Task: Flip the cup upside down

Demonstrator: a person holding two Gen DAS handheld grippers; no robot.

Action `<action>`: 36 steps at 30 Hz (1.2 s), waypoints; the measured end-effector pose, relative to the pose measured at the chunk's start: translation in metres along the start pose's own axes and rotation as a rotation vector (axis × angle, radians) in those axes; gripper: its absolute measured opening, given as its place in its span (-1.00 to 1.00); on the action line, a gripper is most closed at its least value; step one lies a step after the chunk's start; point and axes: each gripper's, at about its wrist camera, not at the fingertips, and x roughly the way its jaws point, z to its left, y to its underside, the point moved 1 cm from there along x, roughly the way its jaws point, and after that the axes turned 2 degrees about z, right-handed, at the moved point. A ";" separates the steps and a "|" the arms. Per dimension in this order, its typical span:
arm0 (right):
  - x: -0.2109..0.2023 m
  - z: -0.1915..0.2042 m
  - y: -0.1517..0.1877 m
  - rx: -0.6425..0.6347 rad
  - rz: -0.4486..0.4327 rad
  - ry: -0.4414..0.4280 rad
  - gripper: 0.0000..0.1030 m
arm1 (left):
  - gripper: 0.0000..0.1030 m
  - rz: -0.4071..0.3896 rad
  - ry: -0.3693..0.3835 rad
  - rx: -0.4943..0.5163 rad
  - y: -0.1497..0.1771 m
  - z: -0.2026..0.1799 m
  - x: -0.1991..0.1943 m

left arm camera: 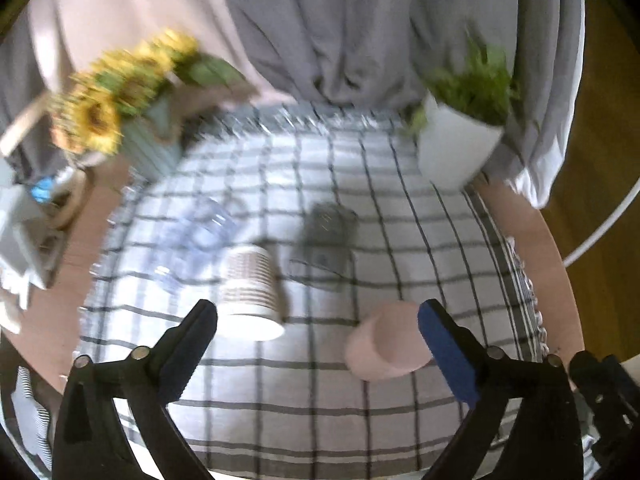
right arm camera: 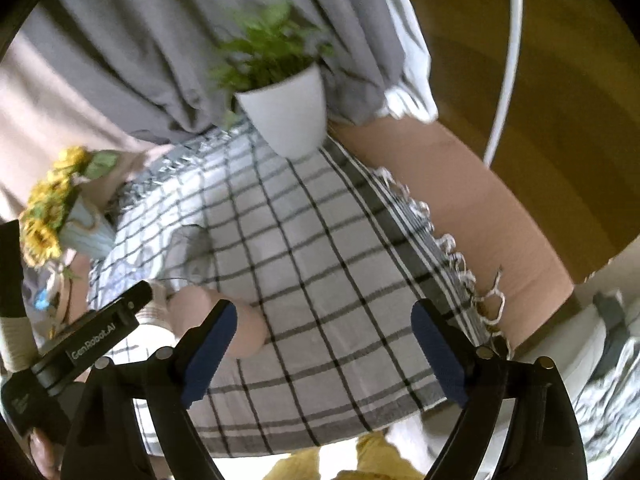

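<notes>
Several cups stand on a checked cloth (left arm camera: 312, 408). A pink cup (left arm camera: 386, 340) stands upside down by my left gripper's right finger. A white ribbed cup (left arm camera: 250, 296) stands upside down near its left finger. A clear glass (left arm camera: 200, 236) and a grey glass (left arm camera: 326, 240) sit farther back, blurred. My left gripper (left arm camera: 318, 316) is open and empty above the cloth. My right gripper (right arm camera: 324, 320) is open and empty; the pink cup (right arm camera: 248, 328) lies behind its left finger, and the white cup (right arm camera: 154, 320) is partly hidden by the left gripper's body (right arm camera: 92, 348).
A white pot with a green plant (left arm camera: 456, 148) stands at the back right, also in the right wrist view (right arm camera: 288, 116). Sunflowers in a ribbed vase (left arm camera: 120, 120) stand back left. Grey curtains hang behind. The table edge (right arm camera: 480, 216) and floor lie to the right.
</notes>
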 end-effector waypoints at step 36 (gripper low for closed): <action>-0.079 0.089 0.056 -0.275 -0.203 -0.133 0.89 | 0.99 -0.198 -0.126 -0.080 0.067 0.092 -0.105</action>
